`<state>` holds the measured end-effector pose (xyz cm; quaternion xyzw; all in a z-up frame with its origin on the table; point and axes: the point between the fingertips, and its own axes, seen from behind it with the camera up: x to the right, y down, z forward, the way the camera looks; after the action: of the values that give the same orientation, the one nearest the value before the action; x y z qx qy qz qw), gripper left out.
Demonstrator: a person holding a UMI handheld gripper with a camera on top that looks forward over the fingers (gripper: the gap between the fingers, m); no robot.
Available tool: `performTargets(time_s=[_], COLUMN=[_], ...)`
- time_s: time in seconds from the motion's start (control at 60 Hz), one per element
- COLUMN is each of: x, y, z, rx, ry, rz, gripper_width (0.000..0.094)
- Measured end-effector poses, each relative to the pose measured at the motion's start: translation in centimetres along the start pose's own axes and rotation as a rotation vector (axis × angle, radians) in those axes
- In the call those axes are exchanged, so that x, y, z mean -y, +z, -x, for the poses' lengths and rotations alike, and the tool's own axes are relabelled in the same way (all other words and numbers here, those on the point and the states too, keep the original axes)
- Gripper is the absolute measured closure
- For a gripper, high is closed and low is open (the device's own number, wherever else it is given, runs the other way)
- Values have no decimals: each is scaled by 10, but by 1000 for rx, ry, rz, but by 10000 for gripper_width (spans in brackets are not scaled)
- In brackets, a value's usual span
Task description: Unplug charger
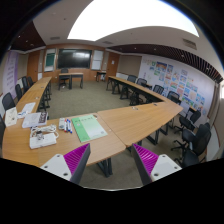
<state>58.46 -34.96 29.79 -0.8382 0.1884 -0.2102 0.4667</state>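
The gripper (109, 160) hovers level above the wooden table (130, 120), fingers (72, 160) apart, holding nothing.

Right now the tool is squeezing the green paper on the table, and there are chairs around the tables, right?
Not quite. The gripper view shows the tool open and holding nothing: the green paper lies flat on the table beyond the fingers, untouched. The rest is right: chairs stand around the tables.
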Motion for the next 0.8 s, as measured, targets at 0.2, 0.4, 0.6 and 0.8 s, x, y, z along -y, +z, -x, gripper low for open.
performTargets(time_s=[0.2,0.4,0.6,0.8], x=[-44,-108,-145,-117], y=[6,13,36,84], z=[27,90,233,377], rx=[23,84,247,405], ry=[-20,-51,-101,-116], rz=[50,116,146,77], gripper_width=[83,74,76,75])
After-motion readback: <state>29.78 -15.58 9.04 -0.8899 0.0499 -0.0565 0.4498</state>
